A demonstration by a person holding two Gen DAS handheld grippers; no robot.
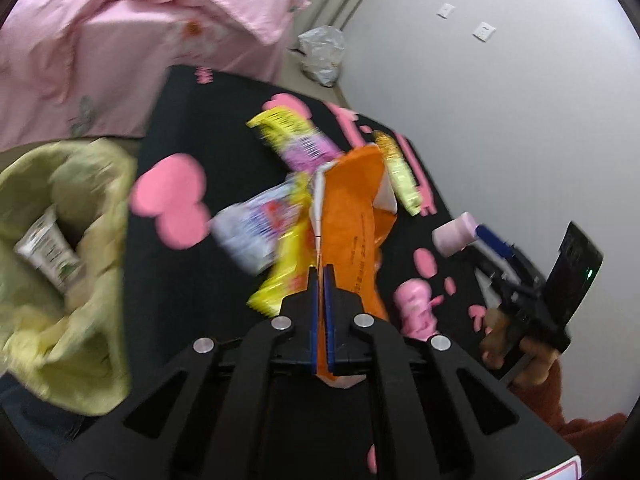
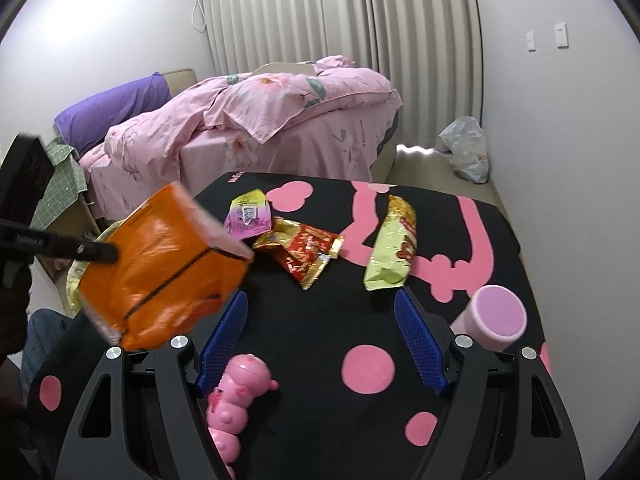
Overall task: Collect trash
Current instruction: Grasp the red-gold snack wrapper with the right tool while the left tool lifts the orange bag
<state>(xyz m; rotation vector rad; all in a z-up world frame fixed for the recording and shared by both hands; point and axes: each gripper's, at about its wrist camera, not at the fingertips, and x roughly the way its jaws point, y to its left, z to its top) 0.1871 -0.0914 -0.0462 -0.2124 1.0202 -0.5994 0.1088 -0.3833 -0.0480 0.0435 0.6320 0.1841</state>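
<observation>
My left gripper (image 1: pixel 320 270) is shut on an orange packet (image 1: pixel 352 208), which hangs above the black table with pink shapes (image 2: pixel 320 340). From the right wrist view the orange packet (image 2: pixel 160 264) is at the left, over the table's edge. A yellow-green trash bag (image 1: pixel 92 184) gapes open left of the table, with a white tube (image 1: pixel 48 252) inside. My right gripper (image 2: pixel 320 296) stands open and holds nothing, low over the table. Beyond it lie a yellow-purple wrapper (image 2: pixel 248 216), a red-gold wrapper (image 2: pixel 304 252) and a long yellow-green wrapper (image 2: pixel 394 248).
A pink cup (image 2: pixel 498 316) stands by the right finger. A pink toy (image 2: pixel 236 392) lies near the left finger. Behind the table is a bed with pink bedding (image 2: pixel 260 120). A crumpled plastic bag (image 2: pixel 466 148) sits on the floor by the wall.
</observation>
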